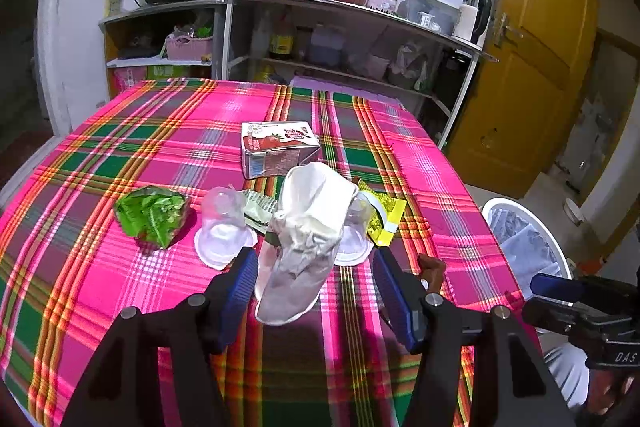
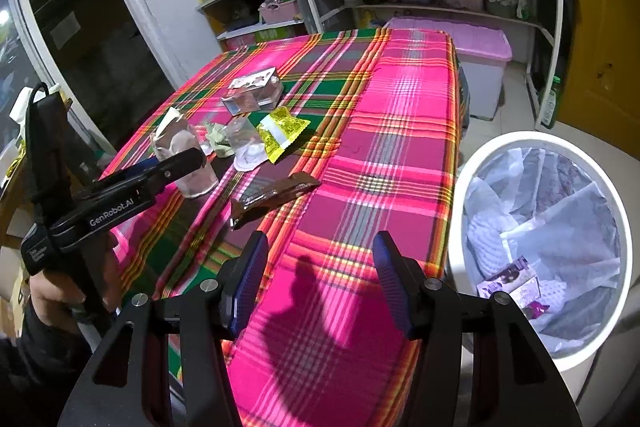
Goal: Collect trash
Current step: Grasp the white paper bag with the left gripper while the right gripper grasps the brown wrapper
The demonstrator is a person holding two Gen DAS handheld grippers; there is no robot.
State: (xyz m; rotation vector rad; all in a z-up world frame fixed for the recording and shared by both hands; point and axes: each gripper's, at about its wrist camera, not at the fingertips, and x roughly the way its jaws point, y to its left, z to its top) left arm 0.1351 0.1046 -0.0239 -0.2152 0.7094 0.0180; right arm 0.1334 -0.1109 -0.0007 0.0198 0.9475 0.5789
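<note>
Left tool (image 1: 316, 291) apart, straddling crumpled bag (image 1: 304, 239) on surface (image 1: 420, 187). Right tool (image 2: 316, 283) apart, empty. Bin (image 2: 472, 163) at 3 o'clock, lined, holds purple wrapper (image 2: 512, 281).

Two close tool-mounted views across one plaid table (image 1: 420, 155), shared.

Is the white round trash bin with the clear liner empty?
No: the white round trash bin already holds a purple printed packet on its clear liner.
</note>
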